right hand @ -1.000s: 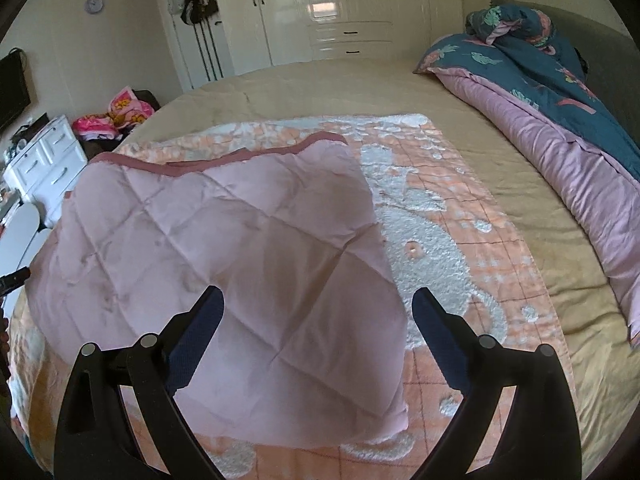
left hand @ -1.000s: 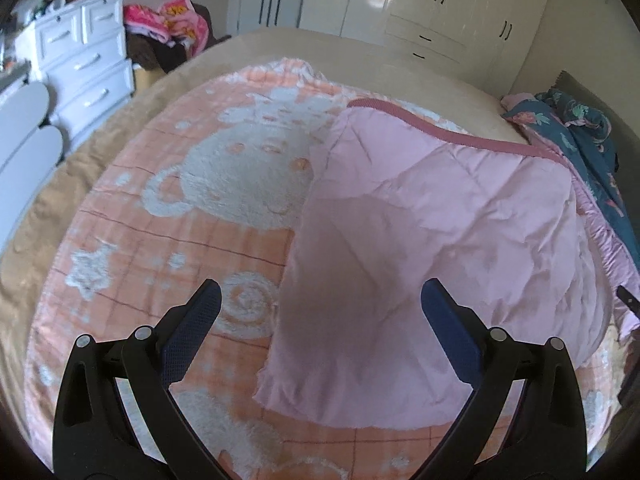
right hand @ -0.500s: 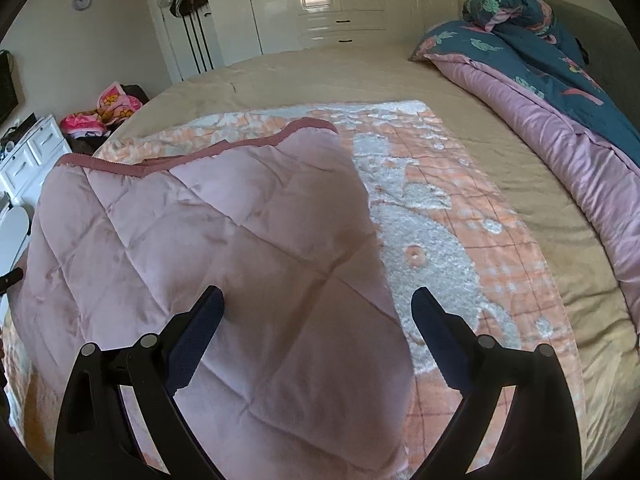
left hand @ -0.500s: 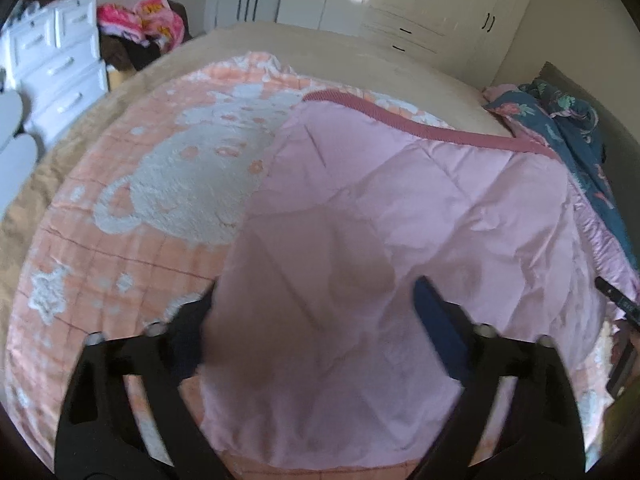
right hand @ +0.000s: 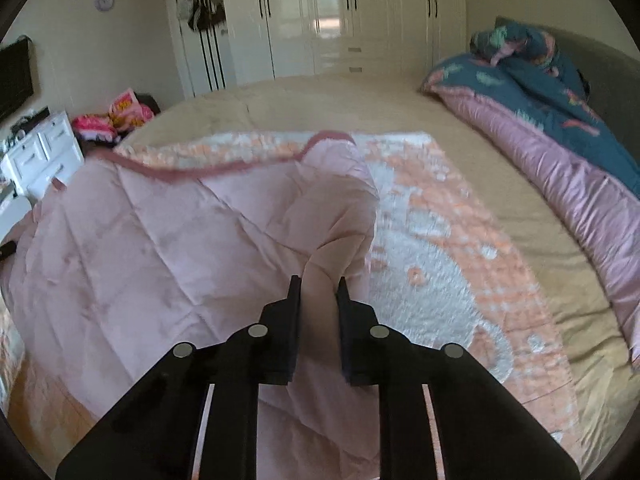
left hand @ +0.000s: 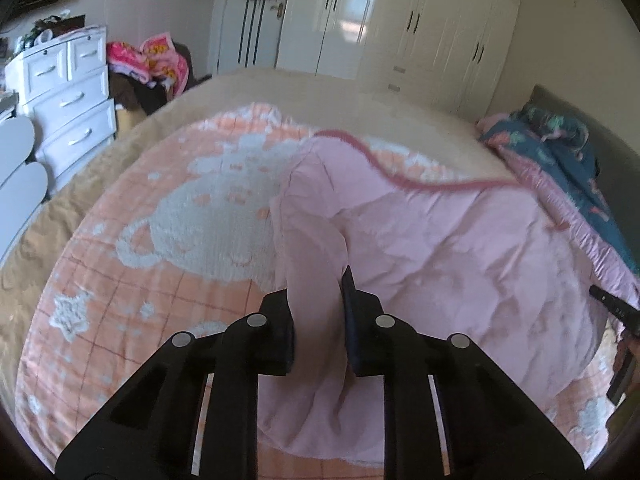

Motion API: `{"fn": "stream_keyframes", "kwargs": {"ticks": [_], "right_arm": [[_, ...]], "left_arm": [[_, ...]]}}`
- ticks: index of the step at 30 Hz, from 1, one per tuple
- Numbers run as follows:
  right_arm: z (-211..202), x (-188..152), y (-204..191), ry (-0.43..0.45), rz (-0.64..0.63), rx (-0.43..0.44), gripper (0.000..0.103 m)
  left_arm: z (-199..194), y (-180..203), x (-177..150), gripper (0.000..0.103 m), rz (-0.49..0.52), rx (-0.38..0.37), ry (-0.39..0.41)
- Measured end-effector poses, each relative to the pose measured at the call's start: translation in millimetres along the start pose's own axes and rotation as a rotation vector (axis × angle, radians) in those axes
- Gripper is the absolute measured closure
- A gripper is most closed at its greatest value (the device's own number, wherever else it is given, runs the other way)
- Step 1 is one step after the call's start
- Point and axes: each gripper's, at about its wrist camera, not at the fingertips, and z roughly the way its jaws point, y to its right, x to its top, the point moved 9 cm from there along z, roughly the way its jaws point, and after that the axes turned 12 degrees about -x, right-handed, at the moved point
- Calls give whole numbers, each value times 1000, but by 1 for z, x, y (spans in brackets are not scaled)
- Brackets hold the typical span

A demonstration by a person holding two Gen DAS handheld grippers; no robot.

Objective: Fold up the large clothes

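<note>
A pink quilted blanket (left hand: 460, 248) with a darker pink border lies half folded on an orange and white bear-pattern blanket (left hand: 168, 216) spread over the bed. My left gripper (left hand: 318, 280) is shut on the pink blanket's near left edge, which bunches up between the jaws. My right gripper (right hand: 318, 284) is shut on the pink blanket (right hand: 160, 240) at its near right edge, lifting a ridge of cloth. The right gripper's black tip (left hand: 612, 308) shows at the right edge of the left wrist view.
The tan bed sheet (right hand: 320, 100) stretches behind. A teal and pink duvet (right hand: 560, 120) is piled along the right by the grey headboard. A white drawer chest (left hand: 68, 96) and a heap of pink clothes (left hand: 148, 60) stand left. White wardrobes (right hand: 340, 20) line the far wall.
Both grippers were open above the pink blanket's near edge. They dropped onto the edge and closed on it, and the cloth now bunches and lifts at both near corners.
</note>
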Motion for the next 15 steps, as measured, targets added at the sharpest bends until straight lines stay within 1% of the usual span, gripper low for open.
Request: {"fn": "stream_keyframes", "kwargs": {"ticks": [4, 6, 8, 11, 15], "right_arm": [[-26, 34, 2, 86, 61, 30, 89], [-34, 51, 1, 112, 76, 40, 89], [-36, 68, -2, 126, 81, 37, 89], [-32, 86, -5, 137, 78, 23, 89], [-14, 94, -2, 113, 97, 4, 89]], "left_arm": [[-13, 8, 26, 92, 1, -23, 64], [-14, 11, 39, 92, -2, -33, 80], [-12, 15, 53, 92, 9, -27, 96], [-7, 18, 67, 92, 16, -22, 108], [2, 19, 76, 92, 27, -4, 110]]}}
